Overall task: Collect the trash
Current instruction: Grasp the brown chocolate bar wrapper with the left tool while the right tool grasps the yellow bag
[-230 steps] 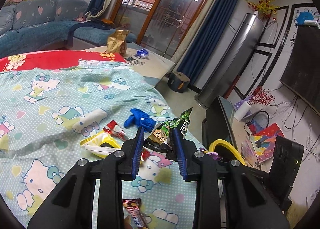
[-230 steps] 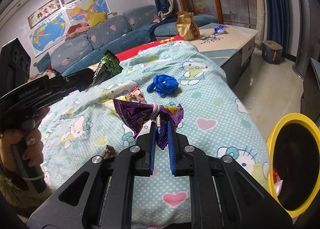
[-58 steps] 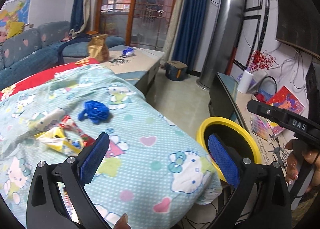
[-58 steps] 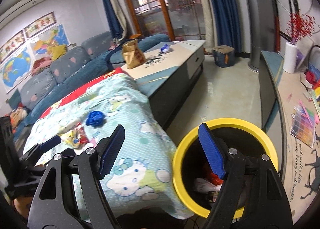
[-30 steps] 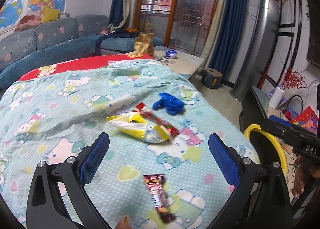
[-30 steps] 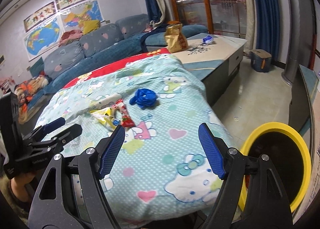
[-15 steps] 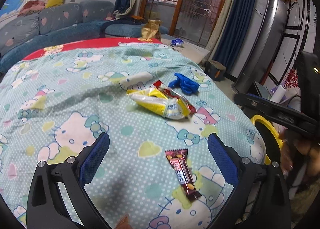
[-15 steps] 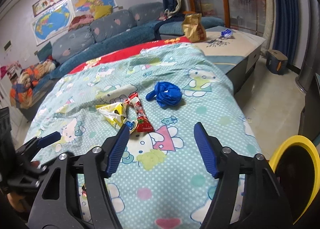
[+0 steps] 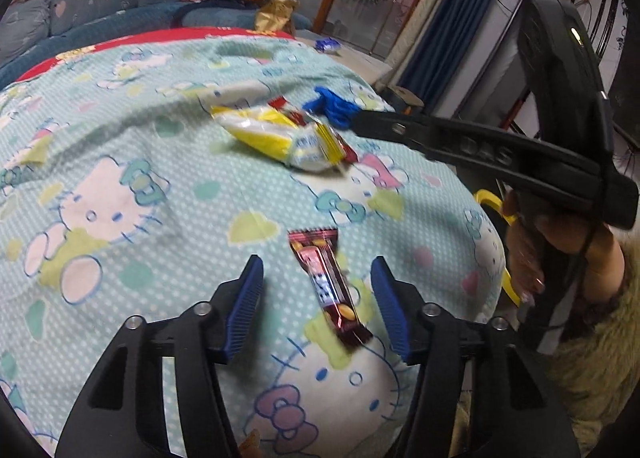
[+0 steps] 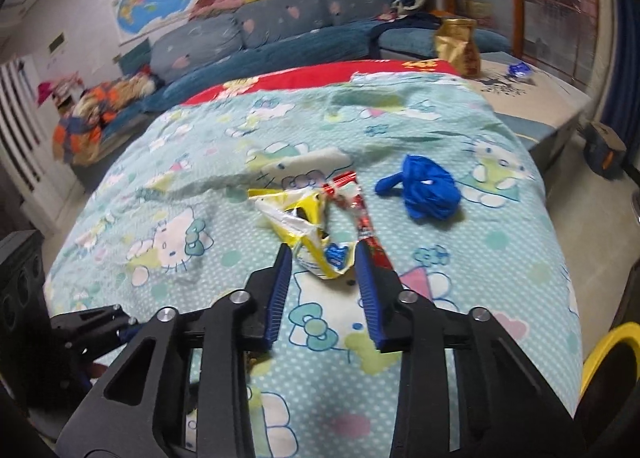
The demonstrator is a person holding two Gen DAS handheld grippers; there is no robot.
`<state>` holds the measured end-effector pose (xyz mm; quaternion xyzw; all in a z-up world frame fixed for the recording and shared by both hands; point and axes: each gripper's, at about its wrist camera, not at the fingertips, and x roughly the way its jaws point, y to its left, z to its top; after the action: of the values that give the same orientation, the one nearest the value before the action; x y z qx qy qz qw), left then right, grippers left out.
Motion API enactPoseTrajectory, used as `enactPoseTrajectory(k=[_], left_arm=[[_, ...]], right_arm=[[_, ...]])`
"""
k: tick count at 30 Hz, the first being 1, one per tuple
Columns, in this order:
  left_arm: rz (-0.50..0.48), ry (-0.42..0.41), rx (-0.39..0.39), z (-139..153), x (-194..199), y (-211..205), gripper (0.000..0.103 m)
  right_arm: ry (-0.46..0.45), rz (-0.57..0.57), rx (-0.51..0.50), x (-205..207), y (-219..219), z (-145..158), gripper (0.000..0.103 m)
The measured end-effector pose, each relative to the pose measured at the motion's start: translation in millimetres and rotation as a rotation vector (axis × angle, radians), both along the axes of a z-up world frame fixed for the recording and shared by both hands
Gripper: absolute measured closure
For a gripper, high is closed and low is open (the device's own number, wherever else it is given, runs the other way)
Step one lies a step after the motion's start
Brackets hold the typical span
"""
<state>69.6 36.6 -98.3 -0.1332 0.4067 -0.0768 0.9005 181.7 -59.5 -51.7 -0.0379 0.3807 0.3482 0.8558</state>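
Observation:
A dark red snack bar wrapper (image 9: 326, 284) lies on the Hello Kitty bedspread (image 9: 120, 194). My left gripper (image 9: 318, 290) is open, low over the spread, its fingers on either side of the bar. A yellow and white snack bag (image 10: 306, 228) lies mid-bed beside a red wrapper (image 10: 362, 220). My right gripper (image 10: 322, 264) is open, its fingers flanking the near end of the yellow bag. A crumpled blue bag (image 10: 428, 186) lies further right. The yellow bag (image 9: 280, 136) and the right gripper's body (image 9: 480, 150) also show in the left wrist view.
A yellow-rimmed trash bin (image 10: 604, 354) stands on the floor off the bed's right edge. A low table (image 10: 528, 92) with a gold bag (image 10: 458, 44) is beyond the bed. A blue sofa (image 10: 280, 30) runs along the back wall.
Both grippers have moved in and down over the bed and narrowed. The left now straddles the snack bar, the right straddles the yellow bag. Earlier both had dropped wrappers at the bin.

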Motion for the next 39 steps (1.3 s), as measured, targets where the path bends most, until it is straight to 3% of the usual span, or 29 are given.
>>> enactPoseTrajectory(k=[6,10,12,14,24,39], left_arm=[[-0.022,0.025,0.008,-6,-2,-6,0.059],[-0.037,0.040,0.016,-11,-1,-10,0.068],[-0.044,0.050,0.025,-14,0,-12,0.074],[-0.048,0.059,0.027,-18,1,-12,0.087],[-0.034,0.052,-0.022,-18,-4,-2,0.090],[0.027,0.004,-0.018,0,-25,19,0.090]], right_arm=[[0.017,0.035,-0.048,7,20,-13,0.087],[0.026,0.032,-0.079,12,26,-23,0.093],[0.027,0.029,-0.084,13,29,-25,0.096],[0.032,0.031,-0.069,11,28,-26,0.098],[0.088,0.040,0.037,-3,12,-24,0.102],[0.066,0.059,0.128,-43,-14,3,0.103]])
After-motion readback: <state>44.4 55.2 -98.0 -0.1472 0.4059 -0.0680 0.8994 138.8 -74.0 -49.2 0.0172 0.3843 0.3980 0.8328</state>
